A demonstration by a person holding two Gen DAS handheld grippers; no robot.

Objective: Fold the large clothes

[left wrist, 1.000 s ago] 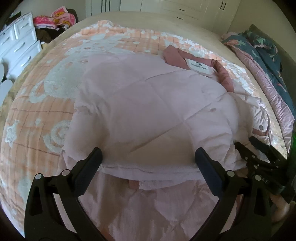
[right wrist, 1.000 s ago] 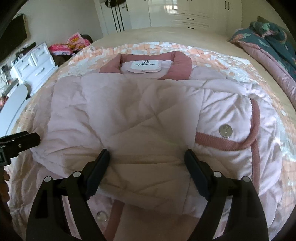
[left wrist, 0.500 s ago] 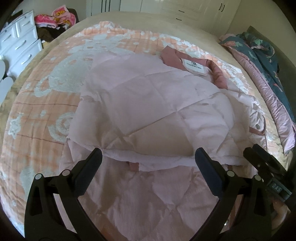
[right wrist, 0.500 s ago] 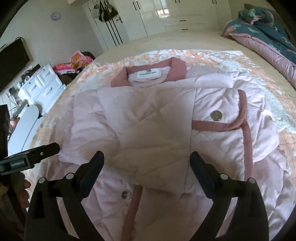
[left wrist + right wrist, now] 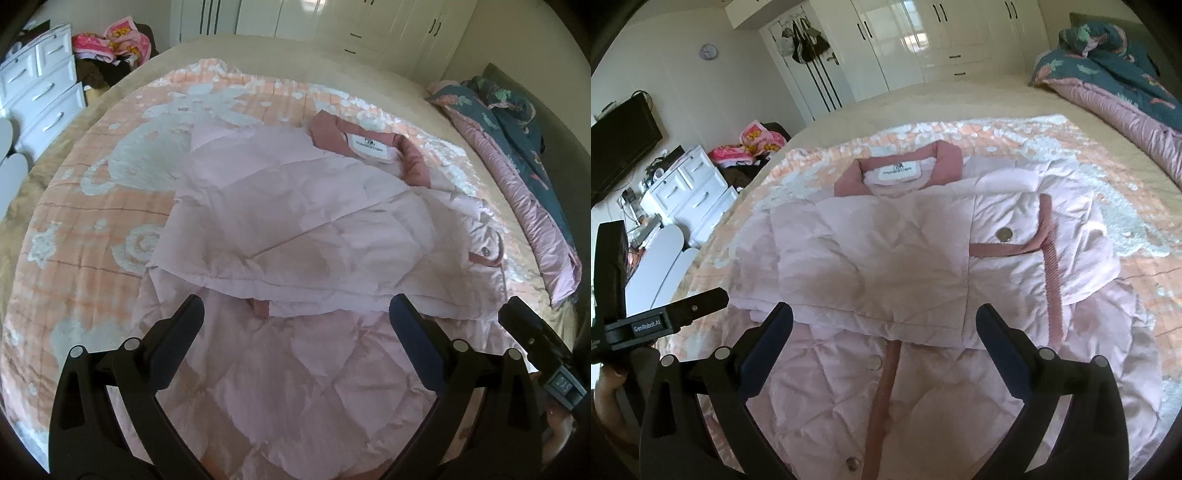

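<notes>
A pale pink quilted jacket [image 5: 295, 206] [image 5: 879, 251] with a darker pink collar [image 5: 945, 155] and white label [image 5: 899, 173] lies on the bed, its sleeves folded across the chest. A folded edge runs just beyond both sets of fingertips. My left gripper [image 5: 297, 306] hovers open above the lower front, nothing between its fingers. My right gripper [image 5: 884, 312] hangs over the snap-button placket, its jaws opening wide and empty. Each gripper shows at the edge of the other's view: the right one's finger [image 5: 535, 350], and the left one [image 5: 665, 317] held by a hand.
The jacket rests on a peach and white blanket [image 5: 92, 221]. A teal and pink duvet [image 5: 1126, 96] is bunched along the right side of the bed. White drawers [image 5: 690, 192] and a heap of clothes [image 5: 110, 44] stand left, with wardrobes [image 5: 923, 37] behind.
Both grippers have drawn back and up from the folded sleeve edge, so more of the jacket's lower front shows. The right jaws have spread wider.
</notes>
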